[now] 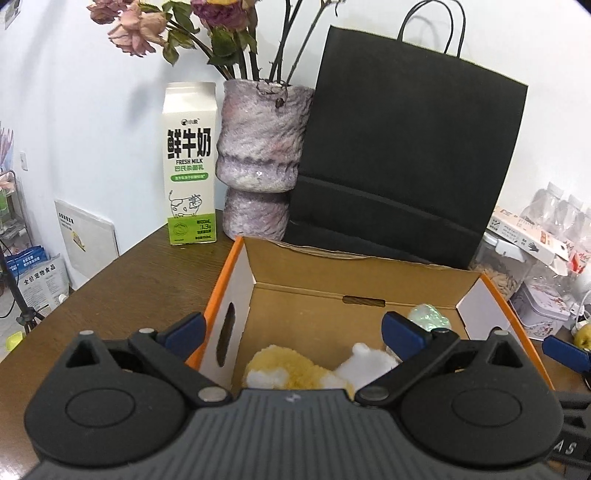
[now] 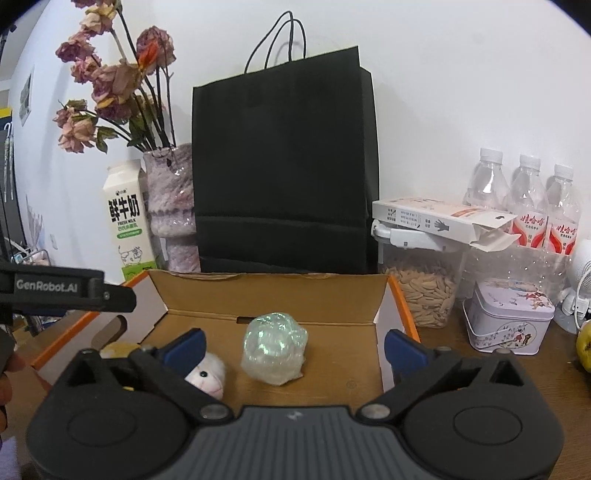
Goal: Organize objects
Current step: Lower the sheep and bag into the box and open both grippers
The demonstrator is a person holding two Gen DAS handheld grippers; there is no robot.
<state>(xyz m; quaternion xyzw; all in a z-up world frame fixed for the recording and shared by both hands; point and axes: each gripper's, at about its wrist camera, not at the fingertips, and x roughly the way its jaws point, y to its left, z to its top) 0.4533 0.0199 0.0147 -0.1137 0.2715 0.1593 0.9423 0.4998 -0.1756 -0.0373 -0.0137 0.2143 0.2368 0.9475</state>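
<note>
The milk carton (image 1: pixel 190 164) stands upright at the far left of the desk (image 1: pixel 140 280), against the wall. Just beside it on the right stands the mottled purple vase (image 1: pixel 258 155) with dried flowers (image 1: pixel 147 26). The black paper bag (image 1: pixel 402 162) stands next along the wall, overlapping the vase edge in both views.

In front of the bag lies the open cardboard box (image 1: pixel 354 284), orange on its outer rim. Inside the box, at the left, lies the plush toy (image 1: pixel 295 369), yellow and white; the right wrist view shows only its white face (image 2: pixel 207 374). To the right of it, apart from it, the crumpled plastic bundle (image 2: pixel 273 349) rests on the box floor.

The left claw (image 1: pixel 291 330) is spread wide above the near left part of the box, nothing between its blue fingers (image 1: pixel 184 332). The right claw (image 2: pixel 293 349) is also spread wide; the bundle lies between its fingers without touching them.

Right of the box stand a clear seed container (image 2: pixel 421 288) with a white carton (image 2: pixel 439 219) lying on its lid, a decorated tin (image 2: pixel 508 317) in front, and three water bottles (image 2: pixel 524 199) behind.
</note>
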